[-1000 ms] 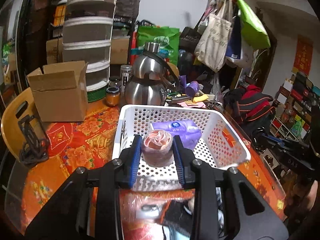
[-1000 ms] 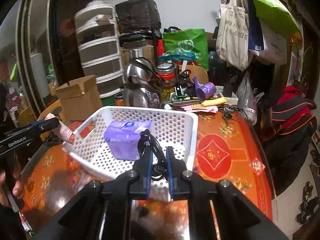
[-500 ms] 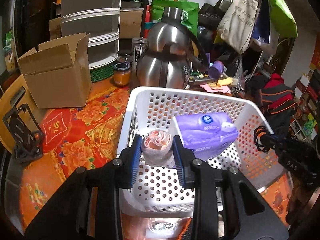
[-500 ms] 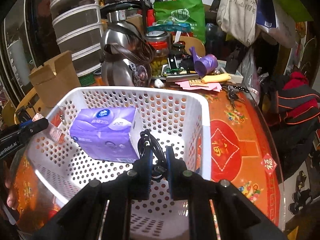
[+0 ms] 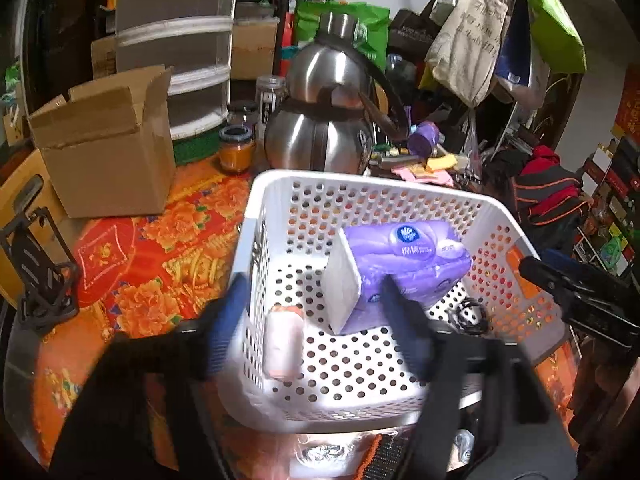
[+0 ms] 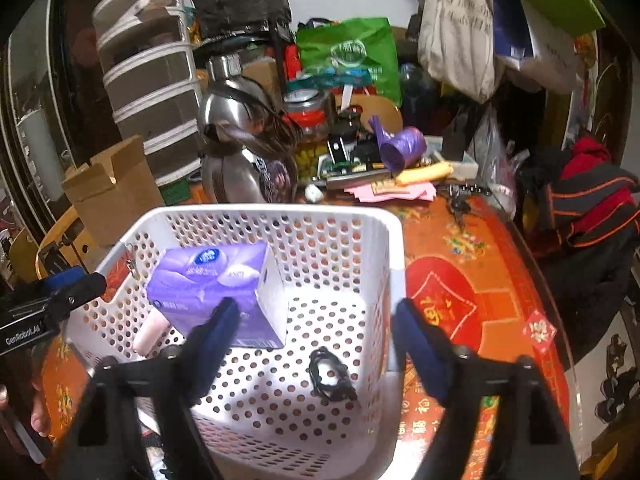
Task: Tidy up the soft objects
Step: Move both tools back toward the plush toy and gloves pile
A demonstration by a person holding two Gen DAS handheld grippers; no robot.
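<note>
In the lower half of the frame the right gripper [image 6: 316, 344] is seen with its blue-padded jaws spread wide, having just been opening; nothing is pressed between them. Below the gap, a black coiled cord [image 6: 330, 374] is lying loose on the perforated floor of the white basket [image 6: 394, 264]. A purple tissue pack [image 6: 216, 288] is seen at centre left inside the basket, with a pink roll [image 6: 149, 331] lying beside it against the left wall. The left gripper [image 6: 52, 300] is seen at the left edge, over the basket rim. A steel kettle [image 6: 234, 140] is seen behind the basket.
</note>
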